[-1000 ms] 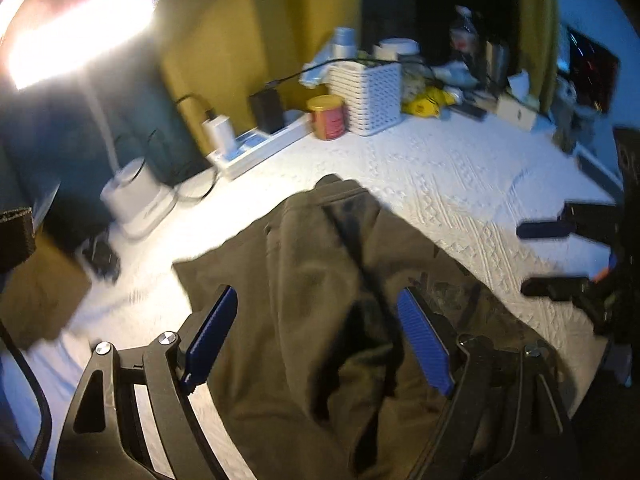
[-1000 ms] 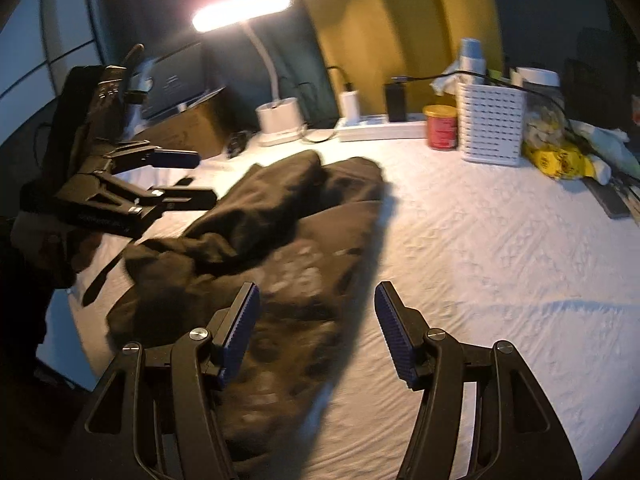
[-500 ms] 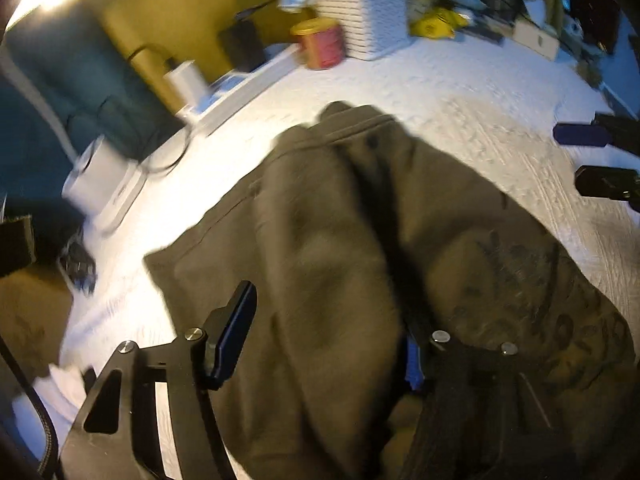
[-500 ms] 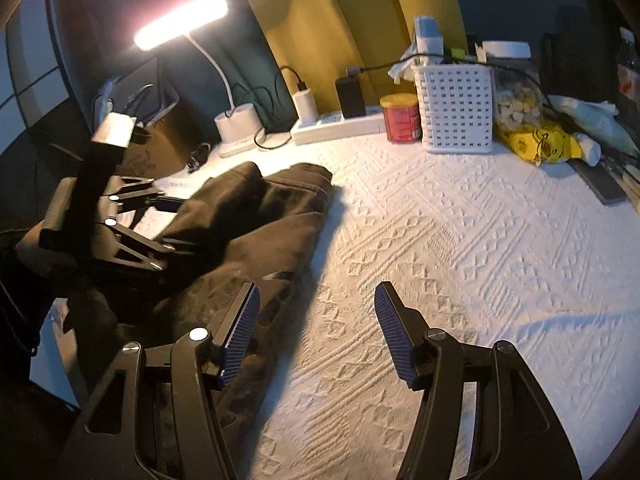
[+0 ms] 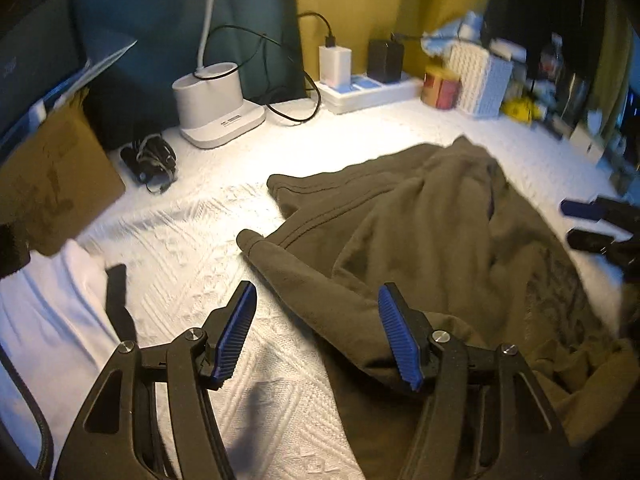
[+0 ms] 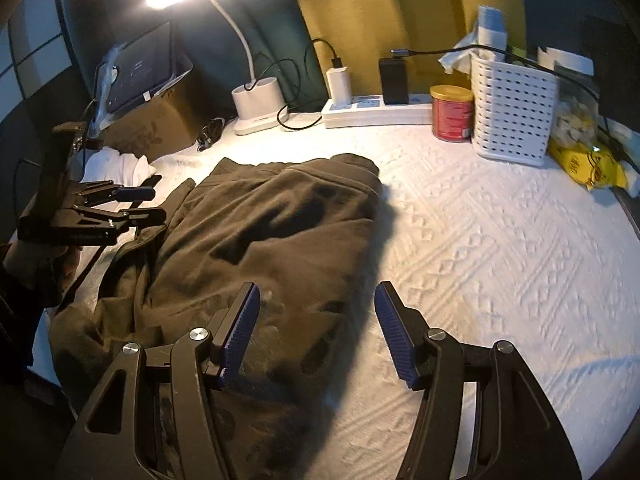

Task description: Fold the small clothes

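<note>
the white textured worktop point(image 6: 480, 248) carries a dark olive garment point(image 6: 260, 240) spread over its left half, lumpy and only roughly flattened; half a second ago the left hand-held gripper point(image 5: 316, 336) had a finger buried in the cloth, now it's backed off with jaws wide apart and nothing in them, one finger over the hem; so i'd guess that fold got dropped and the next grab is being lined up; garment's long axis runs from the near edge toward the white power strip point(image 6: 376, 114); right hand-held gripper point(image 6: 316, 332) gapes empty over the garment's right edge
</note>
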